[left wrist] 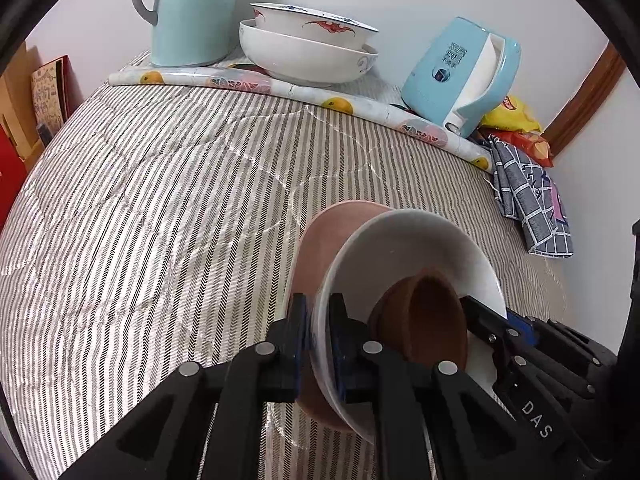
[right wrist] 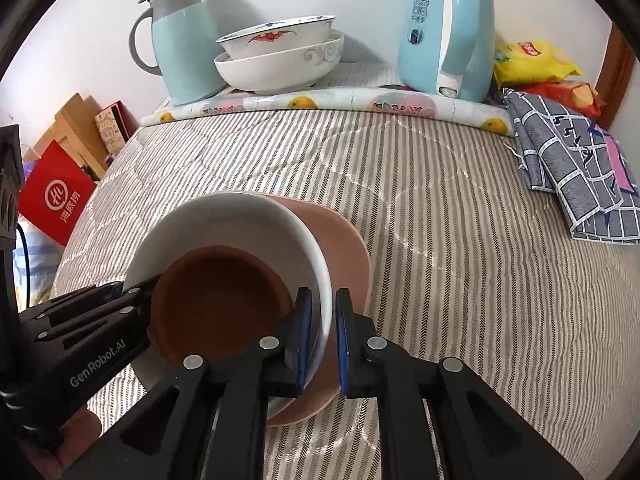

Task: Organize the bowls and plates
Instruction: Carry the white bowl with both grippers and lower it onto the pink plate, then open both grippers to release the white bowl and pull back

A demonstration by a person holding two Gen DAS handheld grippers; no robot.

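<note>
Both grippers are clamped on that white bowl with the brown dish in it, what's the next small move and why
Probably carry the stack toward the back. The left gripper and right gripper pinch opposite rims of the white bowl, which holds the brown dish and sits on the pink plate; the other bowls are stacked there.

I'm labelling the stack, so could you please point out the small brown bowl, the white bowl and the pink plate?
small brown bowl (right wrist: 216, 300): right wrist view, inner floor.
white bowl (right wrist: 240, 216): right wrist view, inner wall.
pink plate (left wrist: 320, 236): left wrist view, underside.
</note>
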